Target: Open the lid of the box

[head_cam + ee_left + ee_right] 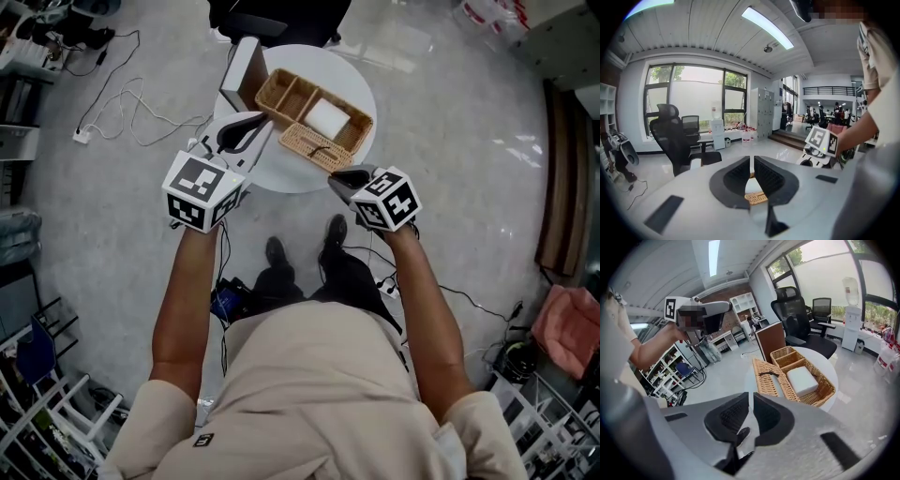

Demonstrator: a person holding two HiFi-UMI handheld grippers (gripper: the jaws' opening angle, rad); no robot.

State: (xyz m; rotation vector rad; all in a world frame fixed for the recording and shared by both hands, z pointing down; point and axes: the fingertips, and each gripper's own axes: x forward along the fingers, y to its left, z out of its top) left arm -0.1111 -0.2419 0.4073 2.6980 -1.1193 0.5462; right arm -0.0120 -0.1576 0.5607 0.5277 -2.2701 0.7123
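A wicker box [298,94] stands on the round white table [281,173], with a white block [327,118] in one compartment. Its flat wicker lid [316,147] lies off the box, on the table along the box's near side, handle up. The right gripper view shows the box [822,390] and lid [766,376] ahead of my jaws. My left gripper [255,122] hovers over the table's left part, jaws nearly together with nothing between them. My right gripper [336,176] sits at the table's near right edge, jaws likewise close and empty.
A brown upright panel [246,75] stands at the table's back left. A black office chair [272,19] is behind the table. Cables [141,112] trail over the floor to the left. Shelving [670,376] lines the room's side.
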